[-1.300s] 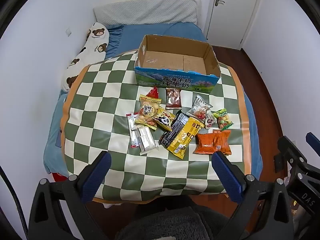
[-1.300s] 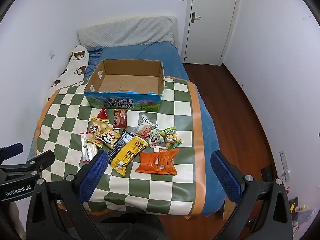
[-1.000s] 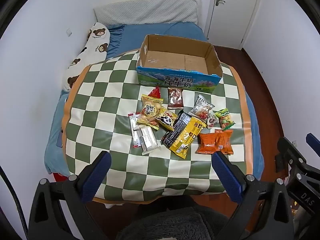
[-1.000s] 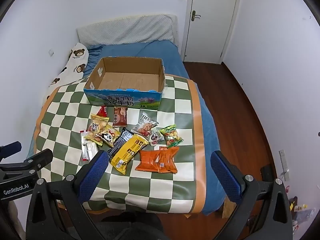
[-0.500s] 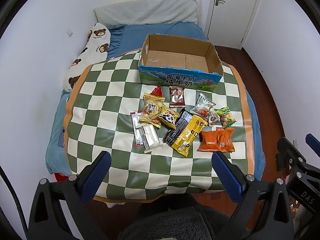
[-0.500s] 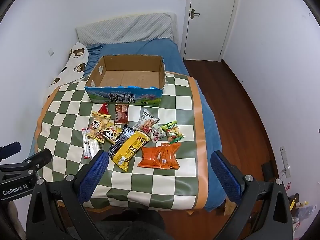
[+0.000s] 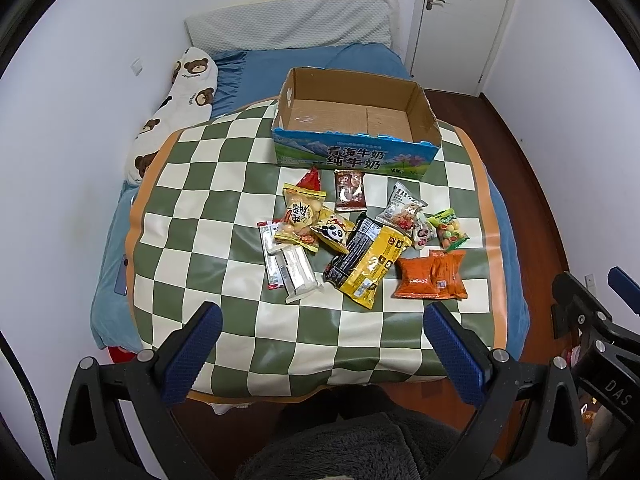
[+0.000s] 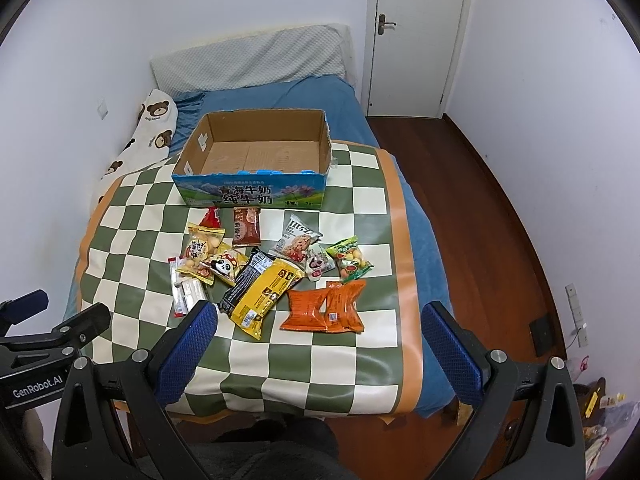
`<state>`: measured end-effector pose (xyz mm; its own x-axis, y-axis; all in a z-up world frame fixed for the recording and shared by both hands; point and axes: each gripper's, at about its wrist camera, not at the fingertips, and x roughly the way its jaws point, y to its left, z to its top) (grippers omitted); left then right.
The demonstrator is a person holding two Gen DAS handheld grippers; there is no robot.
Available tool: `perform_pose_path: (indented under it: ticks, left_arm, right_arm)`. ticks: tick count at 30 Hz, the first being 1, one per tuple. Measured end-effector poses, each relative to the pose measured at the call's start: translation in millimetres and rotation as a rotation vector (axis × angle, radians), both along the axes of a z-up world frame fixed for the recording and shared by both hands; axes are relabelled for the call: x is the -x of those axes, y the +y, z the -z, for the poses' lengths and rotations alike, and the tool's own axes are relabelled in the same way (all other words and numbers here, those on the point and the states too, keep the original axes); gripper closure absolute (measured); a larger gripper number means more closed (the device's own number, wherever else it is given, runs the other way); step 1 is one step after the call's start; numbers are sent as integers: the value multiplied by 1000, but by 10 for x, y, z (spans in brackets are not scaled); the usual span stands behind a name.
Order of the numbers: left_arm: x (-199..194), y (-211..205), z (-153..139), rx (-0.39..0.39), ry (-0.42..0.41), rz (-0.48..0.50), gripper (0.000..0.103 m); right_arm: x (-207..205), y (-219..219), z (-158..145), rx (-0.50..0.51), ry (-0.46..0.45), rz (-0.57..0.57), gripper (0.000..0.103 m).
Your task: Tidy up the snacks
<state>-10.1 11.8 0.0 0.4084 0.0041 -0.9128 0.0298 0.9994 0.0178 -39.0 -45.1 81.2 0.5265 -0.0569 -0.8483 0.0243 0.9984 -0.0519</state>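
Several snack packets lie in a loose pile on a green-and-white checkered table (image 7: 192, 216), in front of an empty cardboard box (image 7: 354, 136) with a blue printed front. Among them are two orange packets (image 7: 432, 276), a yellow-and-black packet (image 7: 368, 262), a panda packet (image 7: 334, 234) and white wafer packets (image 7: 296, 270). The same box (image 8: 256, 164) and orange packets (image 8: 326, 312) show in the right wrist view. My left gripper (image 7: 320, 344) is open and empty, above the table's near edge. My right gripper (image 8: 320, 340) is open and empty, also at the near edge.
A bed with a blue sheet (image 7: 280, 68), a grey pillow and a bear-print pillow (image 7: 176, 96) lies behind the table. A white door (image 8: 416, 36) and wooden floor (image 8: 492, 232) are to the right. White walls stand on both sides.
Both grippers have drifted a little forward and up, so the table and snacks sit slightly differently in view. Nothing on the table has moved. Both stay open.
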Motion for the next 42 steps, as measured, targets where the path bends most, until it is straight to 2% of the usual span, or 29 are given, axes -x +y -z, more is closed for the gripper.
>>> perform_pose_path:
  ticks: [11, 42]
  left_arm:
    - [13, -111, -54, -13, -10, 15, 0]
    - [-69, -70, -114, -15, -19, 18, 0]
  right_arm:
    - [23, -22, -17, -5, -6, 4, 0]
    - [39, -22, -35, -15, -5, 8, 0]
